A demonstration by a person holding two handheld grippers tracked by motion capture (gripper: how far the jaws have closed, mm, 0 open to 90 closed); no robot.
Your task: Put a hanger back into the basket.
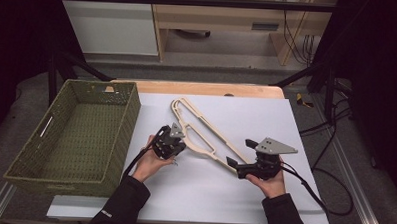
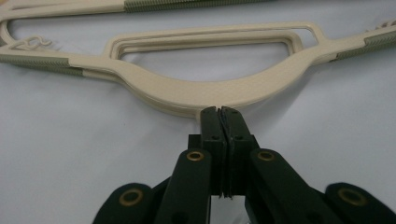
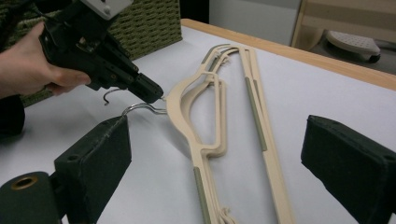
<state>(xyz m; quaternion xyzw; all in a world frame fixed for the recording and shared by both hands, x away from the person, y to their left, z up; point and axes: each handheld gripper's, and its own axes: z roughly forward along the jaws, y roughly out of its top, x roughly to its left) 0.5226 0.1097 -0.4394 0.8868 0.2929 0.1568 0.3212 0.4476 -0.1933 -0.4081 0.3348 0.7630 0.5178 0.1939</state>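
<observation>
Two cream plastic hangers (image 1: 205,137) lie stacked on the white sheet, running from the far middle toward the near right. My left gripper (image 1: 178,144) sits at the curved neck of the hangers (image 2: 196,88), its jaws pressed together on a wire hook right at the neck. In the right gripper view that left gripper (image 3: 156,94) touches the neck, and a second silver hook (image 3: 140,108) lies free beside it. My right gripper (image 1: 240,152) stands open at the hangers' near right end, with the hanger arms (image 3: 205,186) between its wide-apart pads (image 3: 100,154).
A green woven basket (image 1: 131,114) stands at the left of the table, close to my left hand. The white sheet (image 1: 296,125) covers most of the wooden tabletop. Cables trail off the near right corner.
</observation>
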